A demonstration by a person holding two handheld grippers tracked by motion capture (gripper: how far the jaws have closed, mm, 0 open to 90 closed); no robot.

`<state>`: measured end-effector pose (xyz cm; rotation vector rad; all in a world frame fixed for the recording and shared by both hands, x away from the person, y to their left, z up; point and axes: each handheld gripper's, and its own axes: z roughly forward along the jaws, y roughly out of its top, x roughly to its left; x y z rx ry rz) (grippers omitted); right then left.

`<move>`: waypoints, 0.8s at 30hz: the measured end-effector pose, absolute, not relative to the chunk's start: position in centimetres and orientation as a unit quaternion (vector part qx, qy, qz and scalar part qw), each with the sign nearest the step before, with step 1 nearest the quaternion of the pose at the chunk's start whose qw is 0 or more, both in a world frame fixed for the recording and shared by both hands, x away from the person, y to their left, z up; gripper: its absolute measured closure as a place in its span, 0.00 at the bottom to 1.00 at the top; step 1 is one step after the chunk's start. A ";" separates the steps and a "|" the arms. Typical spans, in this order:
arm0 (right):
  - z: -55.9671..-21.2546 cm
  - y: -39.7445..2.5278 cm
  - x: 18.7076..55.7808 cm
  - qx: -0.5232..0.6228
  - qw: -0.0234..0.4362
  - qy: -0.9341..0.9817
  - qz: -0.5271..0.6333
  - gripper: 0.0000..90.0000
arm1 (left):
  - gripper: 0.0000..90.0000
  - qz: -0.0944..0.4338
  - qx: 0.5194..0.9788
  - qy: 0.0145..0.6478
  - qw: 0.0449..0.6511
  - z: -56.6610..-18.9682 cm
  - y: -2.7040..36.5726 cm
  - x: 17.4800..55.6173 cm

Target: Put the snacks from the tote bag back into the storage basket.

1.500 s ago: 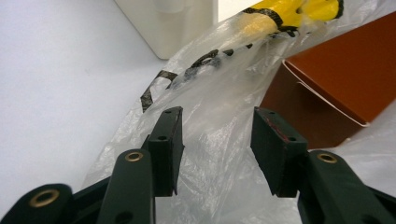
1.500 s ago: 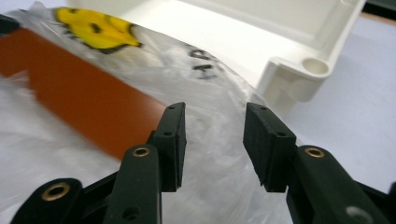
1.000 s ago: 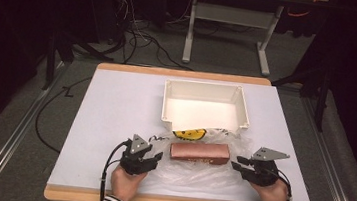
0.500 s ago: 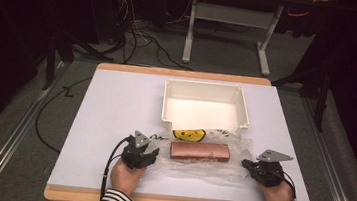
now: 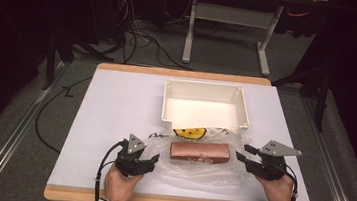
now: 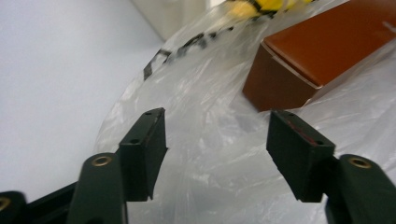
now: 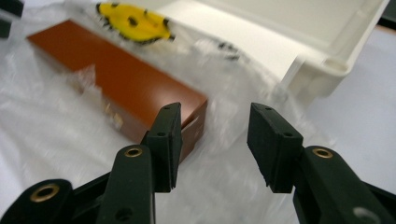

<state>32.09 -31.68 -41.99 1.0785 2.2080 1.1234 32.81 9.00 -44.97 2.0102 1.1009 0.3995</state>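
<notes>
Left tool [image 5: 152, 159]: jaws apart, empty, over the clear plastic bag [image 5: 194, 168] (bench-top).
Right tool [image 5: 241, 154]: jaws apart, empty, beside the brown box [image 5: 199, 152].

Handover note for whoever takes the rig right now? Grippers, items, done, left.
Left gripper: open, over the left edge of the clear plastic bag, gripping nothing.
Right gripper: open, at the bag's right edge, beside the end of the brown box.
Brown box lies flat on the bag, just in front of the white tray.
Done: both grippers in place.
Left: probably grip the bag or box; nothing is held so far.
</notes>
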 end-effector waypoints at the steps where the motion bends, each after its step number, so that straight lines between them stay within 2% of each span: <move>1: -41.8 -31.6 32.3 0.392 0.220 0.796 0.406 0.61 | 0.41 0.158 0.792 0.442 0.391 -45.2 9.0 32.8; 5: -41.4 -31.4 33.8 0.402 0.222 0.793 0.400 0.60 | 0.40 0.151 0.789 0.458 0.382 -45.9 9.1 33.0; 10: -42.5 -31.6 36.4 0.431 0.192 0.796 0.380 0.64 | 0.40 0.144 0.788 0.471 0.370 -47.0 9.1 33.3; 11: -43.3 -31.5 37.1 0.435 0.180 0.803 0.365 0.72 | 0.43 0.147 0.791 0.468 0.366 -47.2 9.0 33.5; 13: -43.8 -31.4 37.4 0.437 0.173 0.810 0.352 0.82 | 0.47 0.152 0.795 0.466 0.358 -47.8 8.5 33.6; 16: -44.6 -31.6 37.7 0.436 0.167 0.815 0.343 0.96 | 0.58 0.178 0.805 0.448 0.344 -47.8 8.0 33.6; 18: -45.0 -31.8 37.8 0.439 0.166 0.816 0.337 1.00 | 0.70 0.174 0.811 0.440 0.344 -47.7 8.0 33.7; 22: -45.6 -32.3 37.5 0.442 0.169 0.820 0.323 1.00 | 0.91 0.170 0.822 0.427 0.337 -47.5 7.9 33.8; 24: -45.9 -32.9 37.2 0.448 0.163 0.818 0.321 1.00 | 0.96 0.167 0.824 0.424 0.337 -47.5 8.0 33.9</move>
